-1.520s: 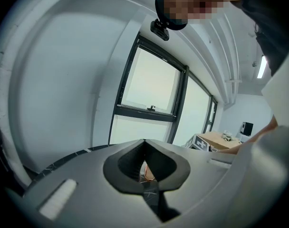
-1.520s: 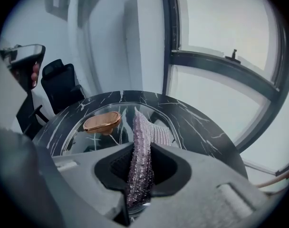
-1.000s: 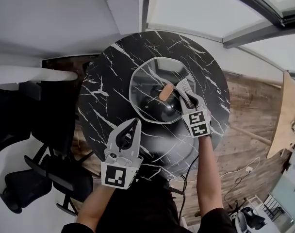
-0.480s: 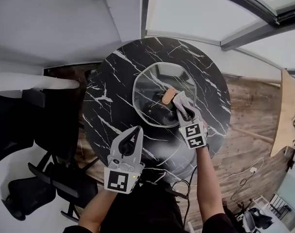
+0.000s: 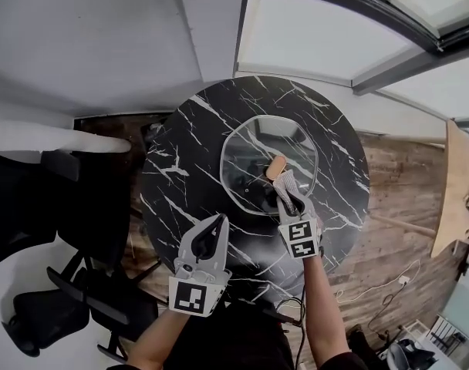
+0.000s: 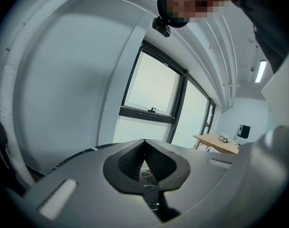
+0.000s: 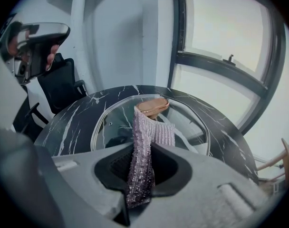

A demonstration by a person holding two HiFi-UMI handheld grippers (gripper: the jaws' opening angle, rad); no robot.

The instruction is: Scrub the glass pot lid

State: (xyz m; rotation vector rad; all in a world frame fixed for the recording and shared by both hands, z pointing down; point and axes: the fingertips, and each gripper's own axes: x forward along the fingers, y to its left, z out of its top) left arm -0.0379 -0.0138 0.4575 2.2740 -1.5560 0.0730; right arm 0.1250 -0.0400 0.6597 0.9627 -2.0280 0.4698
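Observation:
The glass pot lid (image 5: pixel 250 149) lies flat on the round black marble table (image 5: pixel 180 183), its wooden knob (image 5: pixel 276 167) at the middle. My right gripper (image 5: pixel 288 185) is shut on a silvery scrubbing cloth (image 5: pixel 291 180) that rests on the lid just in front of the knob. In the right gripper view the cloth (image 7: pixel 143 151) stands pinched between the jaws, with the knob (image 7: pixel 152 107) and lid (image 7: pixel 111 122) right behind it. My left gripper (image 5: pixel 212 230) is shut and empty over the table's near edge; in the left gripper view its jaws (image 6: pixel 145 164) meet.
Black office chairs (image 5: pixel 34 214) stand left of the table on the pale floor. A window and wall run behind the table. Wood flooring (image 5: pixel 396 183) and a wooden table corner (image 5: pixel 458 183) lie to the right. A cable (image 5: pixel 373 276) trails on the floor.
My right gripper has drawn the cloth back towards me across the lid, from beside the knob to just in front of it. The left gripper stays shut near the table edge.

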